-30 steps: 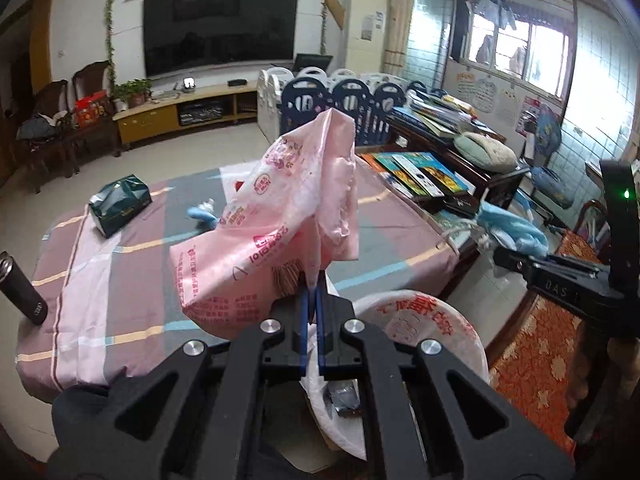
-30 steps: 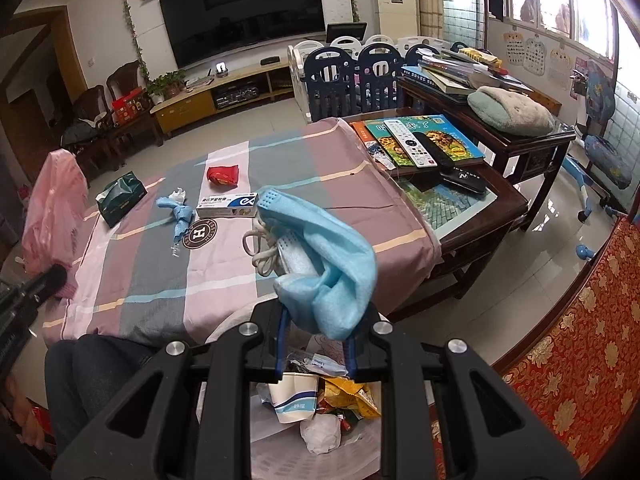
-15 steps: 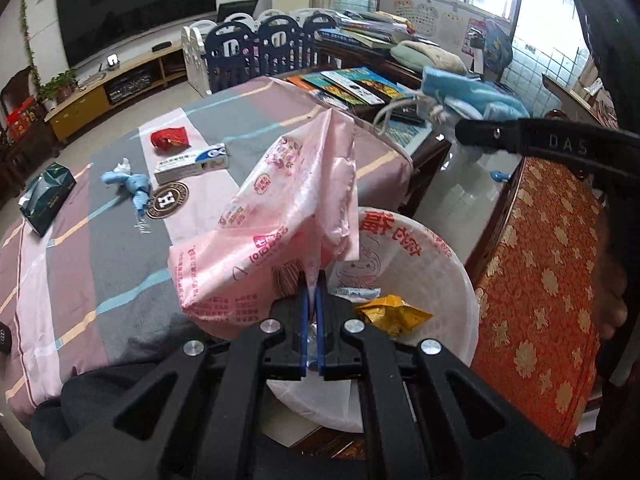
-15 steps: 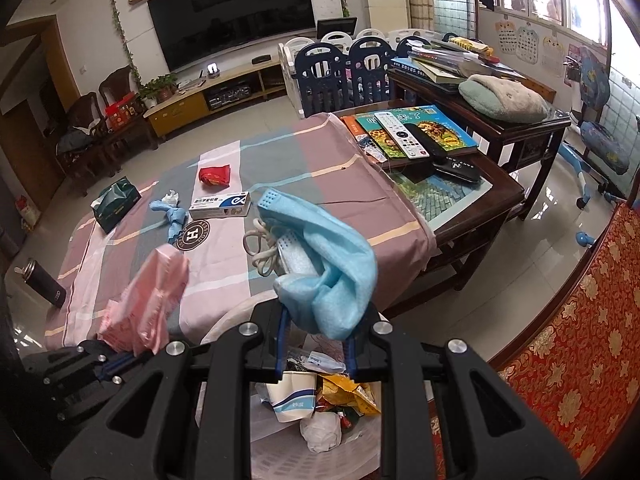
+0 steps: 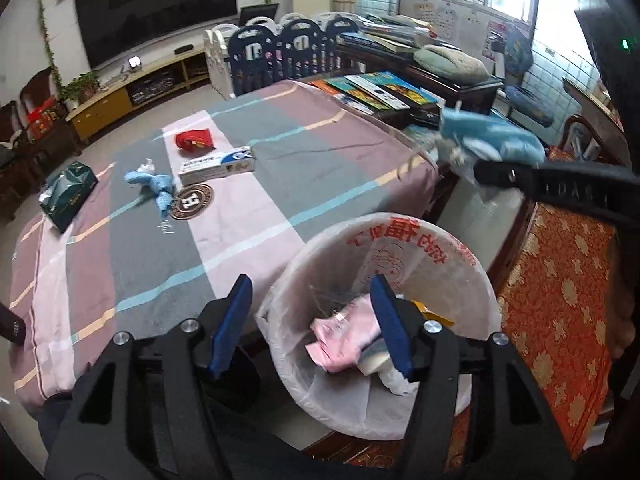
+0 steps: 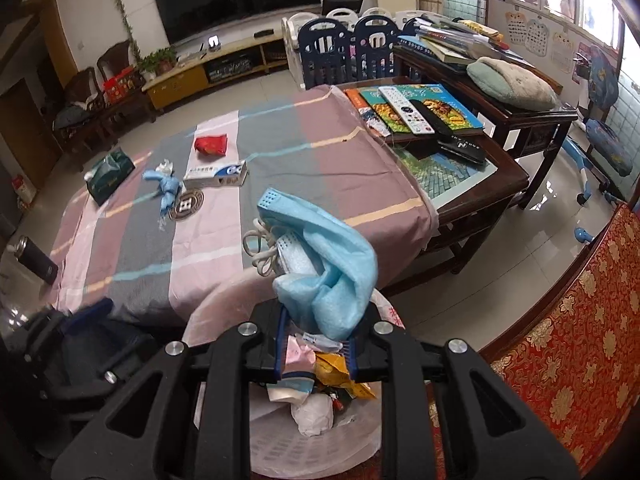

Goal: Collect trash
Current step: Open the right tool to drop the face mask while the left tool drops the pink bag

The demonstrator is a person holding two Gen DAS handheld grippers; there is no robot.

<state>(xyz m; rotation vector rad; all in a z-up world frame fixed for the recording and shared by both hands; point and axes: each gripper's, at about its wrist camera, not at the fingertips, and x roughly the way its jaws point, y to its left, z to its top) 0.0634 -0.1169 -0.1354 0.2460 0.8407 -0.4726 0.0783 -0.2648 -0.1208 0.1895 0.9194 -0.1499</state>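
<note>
My left gripper [image 5: 310, 284] hovers over the white lined trash bin [image 5: 400, 220], its jaws opening with nothing pressed between them. The pink plastic bag [image 5: 344, 336] lies loose inside the bin on other rubbish. My right gripper [image 6: 316, 336] is shut on a bundle of blue face masks [image 6: 332, 256], held above the same bin [image 6: 280, 452]. In the left wrist view these masks [image 5: 488, 140] hang at the right. On the striped tablecloth lie a red wrapper [image 5: 194, 140], a white and blue box [image 5: 218, 164] and a crumpled blue mask [image 5: 154, 184].
A green tissue pack [image 5: 66, 194] and a round coaster [image 5: 192, 200] sit on the table. A dark wooden side table [image 6: 500, 176] with books and remotes stands to the right. A red patterned seat [image 6: 580, 340] borders the bin. A black bottle [image 6: 36, 260] is at the left.
My left gripper sank over the bin, then spread its jaws and let go of the pink bag, which dropped into the bin. The right gripper kept hold of the masks.
</note>
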